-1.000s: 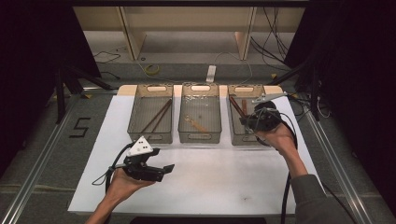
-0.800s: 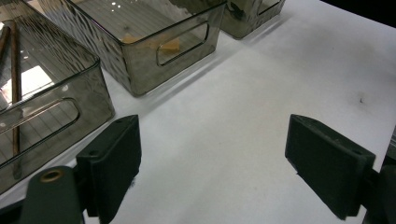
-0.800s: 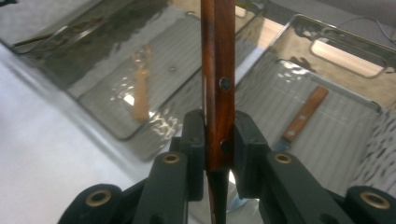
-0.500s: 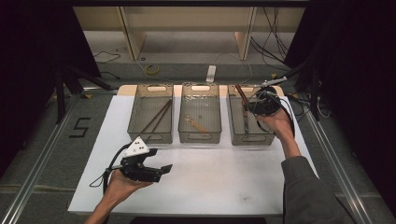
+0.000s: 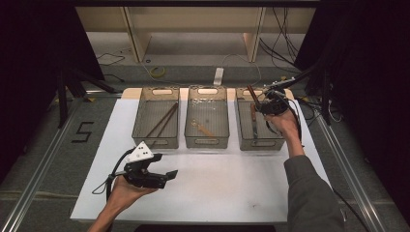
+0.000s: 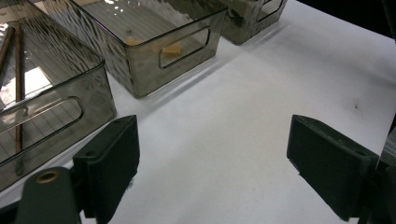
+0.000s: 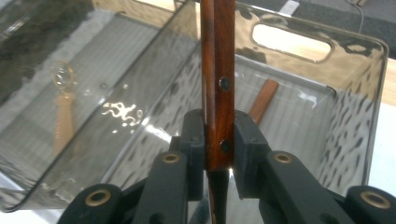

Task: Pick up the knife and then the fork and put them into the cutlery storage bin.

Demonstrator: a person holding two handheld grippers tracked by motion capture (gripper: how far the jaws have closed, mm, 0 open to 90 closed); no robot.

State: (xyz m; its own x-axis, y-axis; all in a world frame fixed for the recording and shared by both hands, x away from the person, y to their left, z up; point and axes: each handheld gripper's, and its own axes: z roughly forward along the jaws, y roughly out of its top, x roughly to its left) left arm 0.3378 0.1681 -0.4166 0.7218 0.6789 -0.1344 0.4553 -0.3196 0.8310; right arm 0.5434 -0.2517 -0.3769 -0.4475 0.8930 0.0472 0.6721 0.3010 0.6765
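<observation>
The right gripper [image 5: 261,104] has moved forward over the right bin [image 5: 278,140] and is pinching a knife [image 7: 219,93] by its riveted, glossy wooden handle — probably sorting cutlery. The left gripper [image 5: 164,176] is still waiting, jaws spread, above the white matte table [image 5: 232,193].

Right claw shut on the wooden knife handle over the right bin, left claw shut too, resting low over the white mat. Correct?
Not quite. The left claw is open: the left gripper view shows its jaws wide apart with bare white mat between them. The rest holds: the right claw is shut on the wooden knife handle over the right bin.
</observation>
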